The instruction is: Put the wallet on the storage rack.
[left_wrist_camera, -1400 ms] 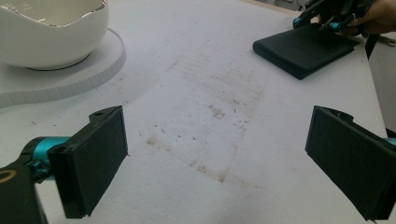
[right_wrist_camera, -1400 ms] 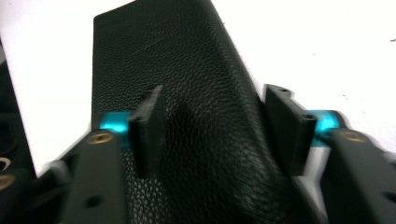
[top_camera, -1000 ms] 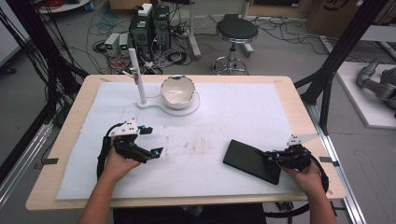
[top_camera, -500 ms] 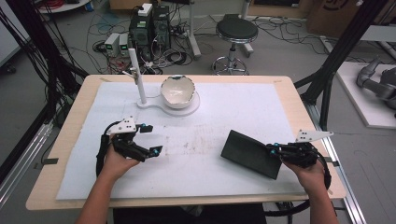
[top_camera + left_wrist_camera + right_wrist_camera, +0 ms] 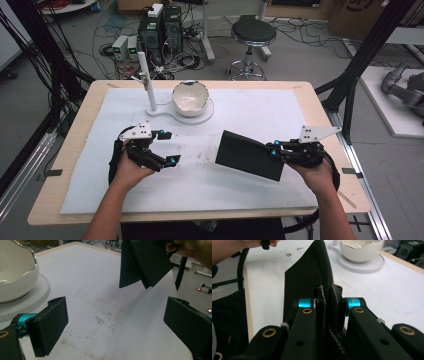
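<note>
A flat black leather-like cover point(image 5: 247, 154) hangs tilted above the white mat, and my right gripper point(image 5: 274, 150) is shut on its right edge. In the right gripper view the jaws point(image 5: 329, 297) pinch the cover point(image 5: 312, 272), which stands up and away from them. My left gripper point(image 5: 170, 147) rests low over the left of the mat, open, with nothing between its pads. The left gripper view has its wide-apart jaws point(image 5: 117, 315) over the stained mat, and the lifted cover point(image 5: 145, 262) hangs ahead of them.
A white bowl with a wavy rim point(image 5: 190, 97) sits on a round white base with an upright post point(image 5: 145, 80) at the back of the mat point(image 5: 260, 110). The wooden table edge point(image 5: 320, 115) borders the mat. Black frame poles stand beyond the corners.
My right gripper has risen and drawn slightly left, lifting the black cover off the mat so that it now hangs tilted. The left gripper has stayed in place.
</note>
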Demonstrator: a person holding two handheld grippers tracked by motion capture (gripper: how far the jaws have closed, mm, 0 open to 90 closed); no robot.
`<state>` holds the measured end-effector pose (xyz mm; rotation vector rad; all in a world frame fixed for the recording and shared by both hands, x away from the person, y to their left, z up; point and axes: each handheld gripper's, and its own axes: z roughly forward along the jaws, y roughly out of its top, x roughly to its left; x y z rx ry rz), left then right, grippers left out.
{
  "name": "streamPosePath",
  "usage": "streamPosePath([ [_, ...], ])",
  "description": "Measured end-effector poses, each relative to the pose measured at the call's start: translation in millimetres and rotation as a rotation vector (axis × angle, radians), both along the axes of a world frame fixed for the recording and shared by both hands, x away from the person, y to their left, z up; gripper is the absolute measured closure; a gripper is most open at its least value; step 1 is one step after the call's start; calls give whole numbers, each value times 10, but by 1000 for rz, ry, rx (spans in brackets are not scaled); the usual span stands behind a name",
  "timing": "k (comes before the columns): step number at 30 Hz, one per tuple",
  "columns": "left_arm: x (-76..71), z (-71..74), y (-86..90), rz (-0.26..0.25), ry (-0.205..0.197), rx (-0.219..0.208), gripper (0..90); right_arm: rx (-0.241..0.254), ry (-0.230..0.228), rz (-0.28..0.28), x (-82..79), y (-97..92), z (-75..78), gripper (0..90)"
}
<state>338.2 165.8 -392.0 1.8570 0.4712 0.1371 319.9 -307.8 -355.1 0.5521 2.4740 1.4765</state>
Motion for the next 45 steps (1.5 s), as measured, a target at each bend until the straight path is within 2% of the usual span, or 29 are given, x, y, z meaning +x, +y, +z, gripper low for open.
streamPosePath([
  [9, 28, 18, -164, -46, 13, 2, 56, -34, -31, 75, 54, 341, 60, 849],
  [15, 76, -28, -355, -117, 42, -9, 56, -31, -39, 130, 85, 486, 45, 850],
  [20, 115, -49, -451, -145, 49, -30, 56, -50, -46, 177, 86, 570, 24, 849],
  [24, 134, -99, -527, -168, 63, 1, 71, -35, -50, 201, 87, 607, 20, 849],
  [27, 135, -112, -568, -206, 61, -9, 159, -25, -41, 220, 89, 635, 11, 849],
  [28, 132, -109, -573, -238, 55, -16, 250, -25, -38, 225, 94, 648, 1, 849],
  [30, 132, -111, -586, -318, 69, -20, 533, -21, -26, 234, 109, 666, -21, 848],
  [31, 134, -115, -585, -333, 79, -19, 650, -15, -22, 230, 118, 666, -33, 848],
  [32, 133, -119, -584, -333, 82, -19, 712, -10, -20, 227, 125, 664, -38, 847],
  [37, 82, -47, -582, -299, 83, 14, 748, 10, -14, 210, 144, 671, -63, 829],
  [38, 65, -1, -585, -291, 67, 35, 749, 8, -16, 206, 145, 672, -63, 805],
  [41, 33, 94, -604, -289, 52, 68, 751, 19, -51, 144, 137, 648, -57, 680],
  [42, 23, 123, -601, -283, 48, 70, 751, 19, -60, 117, 129, 626, -54, 614],
  [45, 26, 197, -553, -274, 43, 67, 751, 27, -45, 73, 121, 521, -53, 544],
])
